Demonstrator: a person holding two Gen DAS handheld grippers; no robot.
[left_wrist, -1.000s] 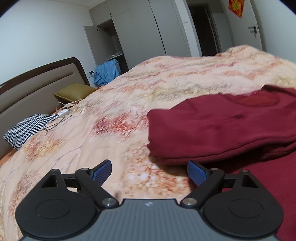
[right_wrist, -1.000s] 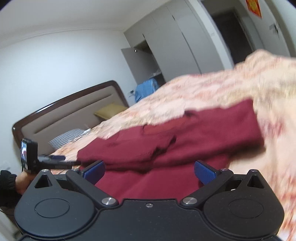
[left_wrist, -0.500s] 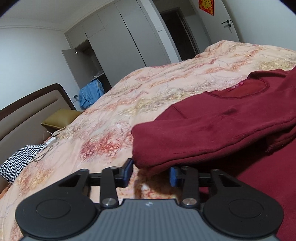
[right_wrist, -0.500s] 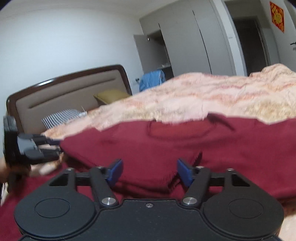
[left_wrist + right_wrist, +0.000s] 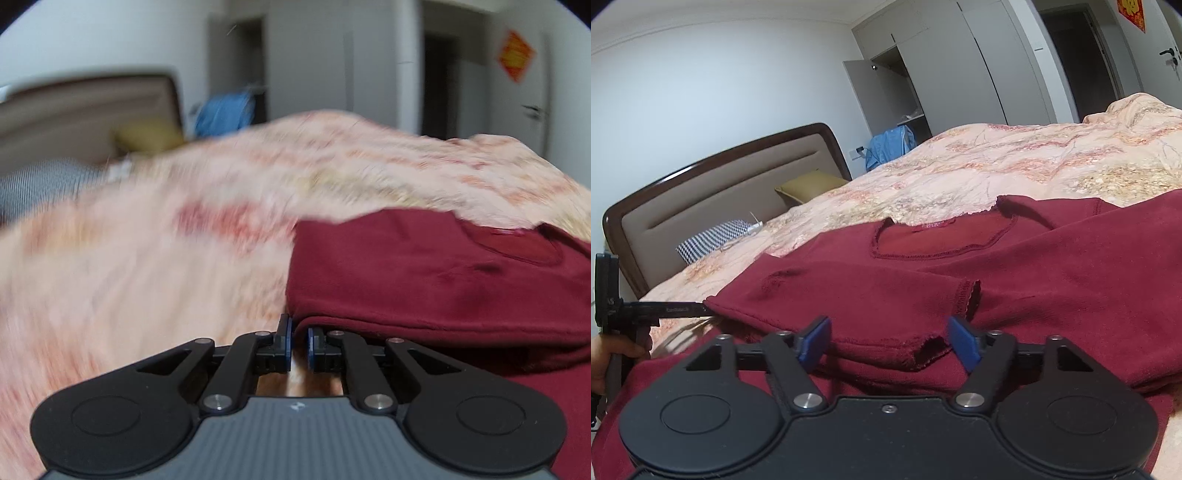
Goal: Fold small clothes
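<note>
Each hand-held gripper [image 5: 888, 341] looks black, with blue pads [image 5: 813, 343] and silver screws [image 5: 807, 400].

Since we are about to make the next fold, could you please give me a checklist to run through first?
1. Left gripper shut on the sweater at its folded corner: ok; its jaws have just closed.
2. How many layers it pinches: cannot tell.
3. Right gripper gripping fabric: not ok; its jaws have just been opening, and the pads stand clear of the sleeve between them.
4. Sleeve folded across the chest: ok.
5. Neckline facing up: ok.
6. Sweater resting on the bed cover: ok.
</note>
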